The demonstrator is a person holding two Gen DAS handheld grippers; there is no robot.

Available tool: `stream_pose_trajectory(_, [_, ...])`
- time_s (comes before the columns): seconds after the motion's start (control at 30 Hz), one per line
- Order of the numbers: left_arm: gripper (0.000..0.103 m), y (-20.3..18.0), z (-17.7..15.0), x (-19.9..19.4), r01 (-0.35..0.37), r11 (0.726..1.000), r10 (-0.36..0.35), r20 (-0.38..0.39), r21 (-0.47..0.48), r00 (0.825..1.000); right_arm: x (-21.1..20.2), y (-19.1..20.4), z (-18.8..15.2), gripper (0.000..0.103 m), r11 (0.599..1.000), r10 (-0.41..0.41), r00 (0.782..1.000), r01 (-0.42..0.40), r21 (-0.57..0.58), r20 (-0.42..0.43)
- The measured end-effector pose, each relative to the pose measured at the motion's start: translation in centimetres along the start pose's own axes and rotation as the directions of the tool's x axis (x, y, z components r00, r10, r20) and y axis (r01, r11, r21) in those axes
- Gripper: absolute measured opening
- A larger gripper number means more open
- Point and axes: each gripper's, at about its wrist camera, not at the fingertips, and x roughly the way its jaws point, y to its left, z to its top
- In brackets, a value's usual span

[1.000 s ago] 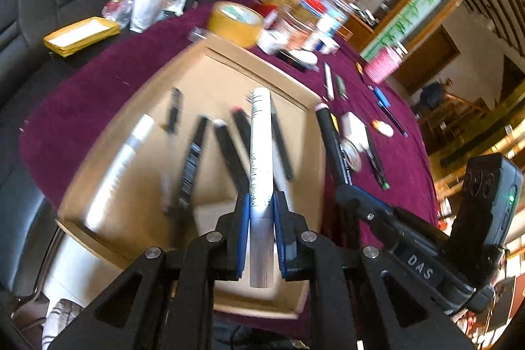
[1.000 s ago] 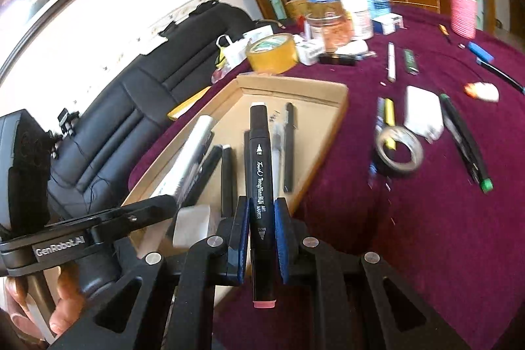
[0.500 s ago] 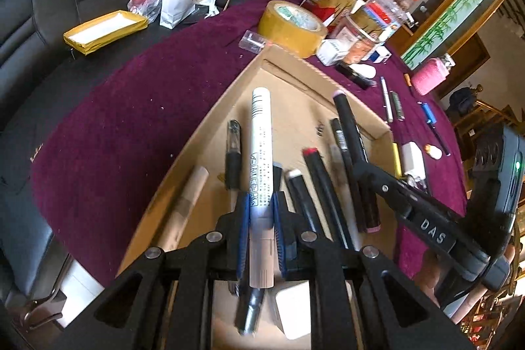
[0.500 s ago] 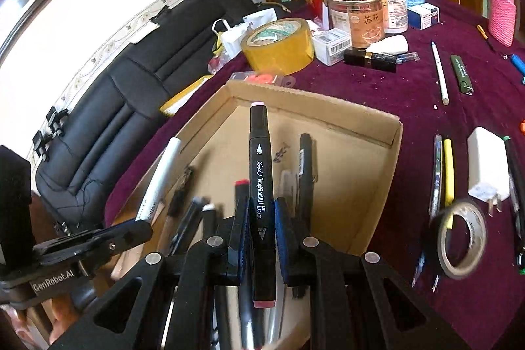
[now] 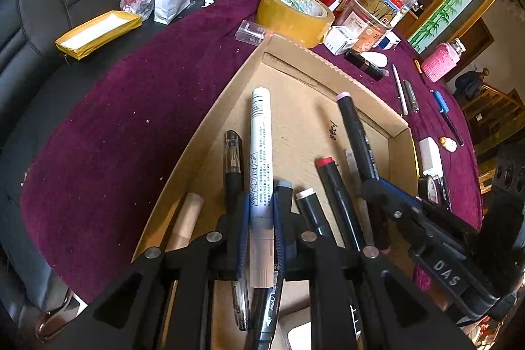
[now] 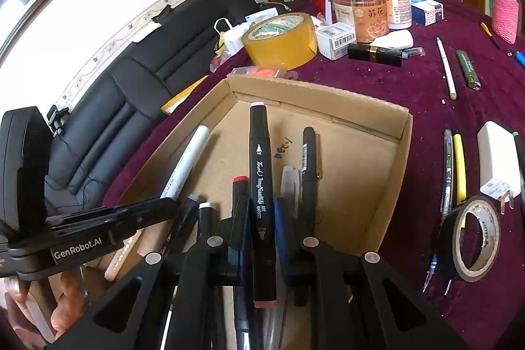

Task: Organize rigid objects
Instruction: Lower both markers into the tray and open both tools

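Over the cardboard box (image 5: 328,64) on the bench, the left gripper (image 5: 260,212) has its fingers clamped on a white marker (image 5: 261,146) and the right gripper (image 6: 261,215) on a black marker (image 6: 259,166), both likely light, stiff and slippery, best held mid-barrel.

White marker (image 5: 261,150), black print. Black marker (image 6: 260,186), pink caps, white lettering. Tan cardboard box (image 6: 390,173). Deep purple table (image 5: 131,120) cloth. Yellow tape roll (image 6: 280,41). Black tape roll (image 6: 472,238).
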Motion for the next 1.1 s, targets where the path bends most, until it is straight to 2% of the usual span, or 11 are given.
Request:
stream_pose_trajectory(0.43, [0.014,-1.3,-0.1,0.3,-0.074,0.996,0.074,-0.008,0.058,0.997,1.0,1.7,-0.2,0.017,0.986,-0.133,0.991,0.132,-0.104,-0.003])
stream_pose_trajectory(0.93, [0.015,-1.6,0.0,0.3,-0.109,0.991,0.109,0.000,0.074,0.994,0.7,0.9,-0.2,0.018,0.995,-0.084,0.996,0.084,-0.057,0.001])
stream_pose_trajectory(1.0, [0.020,-1.4,0.0,0.2,-0.112,0.991,0.112,0.004,0.071,0.994,0.6,0.9,-0.3,0.021,0.996,-0.074,0.997,0.074,-0.056,0.004])
stream_pose_trajectory(1.07, [0.038,-1.2,0.1,-0.2,-0.114,0.992,0.113,0.022,0.058,0.993,0.5,1.0,-0.3,0.028,0.997,-0.057,0.998,0.057,-0.056,0.011])
stream_pose_trajectory(1.1, [0.038,-1.1,0.0,-0.5,-0.117,0.992,0.115,0.035,0.053,0.993,0.4,1.1,-0.3,0.032,0.997,-0.049,0.999,0.050,-0.056,0.015])
